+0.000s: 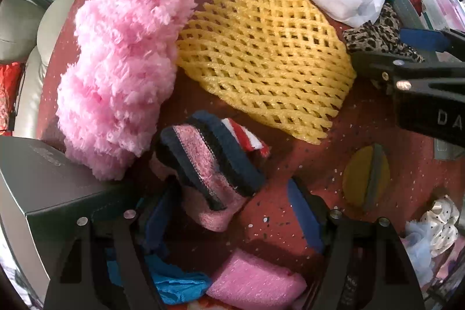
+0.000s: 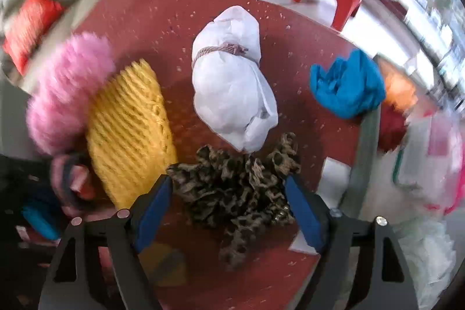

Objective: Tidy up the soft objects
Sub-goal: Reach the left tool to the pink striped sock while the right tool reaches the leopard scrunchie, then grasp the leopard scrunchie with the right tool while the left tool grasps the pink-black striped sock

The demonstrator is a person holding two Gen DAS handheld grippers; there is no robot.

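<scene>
Both tools gape, empty: right tool (image 2: 228, 204) straddles crumpled leopard-print fabric scrunchie (image 2: 238, 188) on red speckled bench (image 2: 151, 19), left tool (image 1: 229, 211) over pink-and-navy fleece pouch (image 1: 209, 164); next, prob. lower & close.

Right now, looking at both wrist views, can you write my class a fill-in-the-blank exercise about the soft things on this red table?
1. The white cloth bundle is tied round with a ____.
2. Between the open fingers of the right gripper lies a crumpled fabric with a ____ print.
3. The yellow foam net lies beside a fluffy ____ plush piece.
4. The striped pink and navy pouch lies in front of the open ____ gripper.

Missing words: cord; leopard; pink; left
</scene>
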